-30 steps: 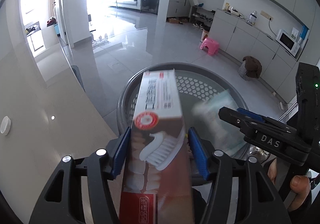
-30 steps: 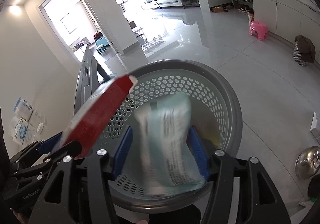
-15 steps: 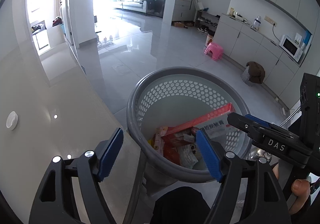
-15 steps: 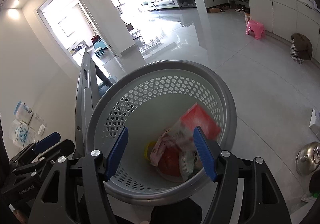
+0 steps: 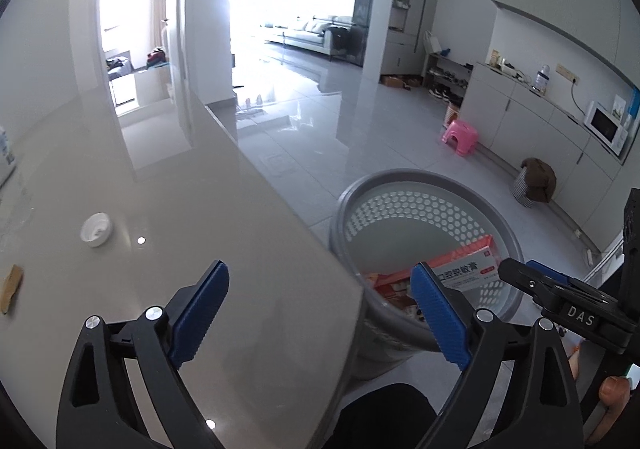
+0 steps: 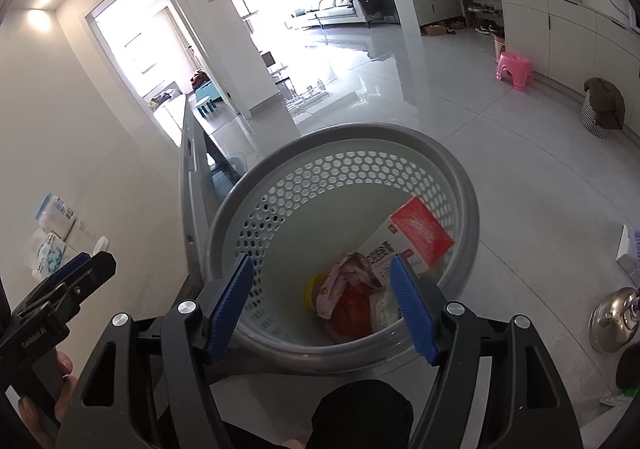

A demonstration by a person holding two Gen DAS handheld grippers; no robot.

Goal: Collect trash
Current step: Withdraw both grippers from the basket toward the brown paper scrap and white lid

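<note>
The toothpaste box (image 6: 416, 237) seen a second ago between the left gripper (image 5: 320, 313) pads is now found lying in the grey perforated basket (image 6: 460, 185); the pale packet once between the right gripper (image 6: 322, 305) pads lies there too — both jaws have just been opening, nothing between them; one white cap (image 5: 96, 229) is left on the table (image 5: 200, 217); one pink stool (image 5: 460, 137) stands beyond.

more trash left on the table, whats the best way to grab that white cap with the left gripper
The white cap lies flat on the table, open side up. Come straight down with the left gripper, now open and empty, and pinch across its rim. It looks low and round, so any direction across should do.
</note>
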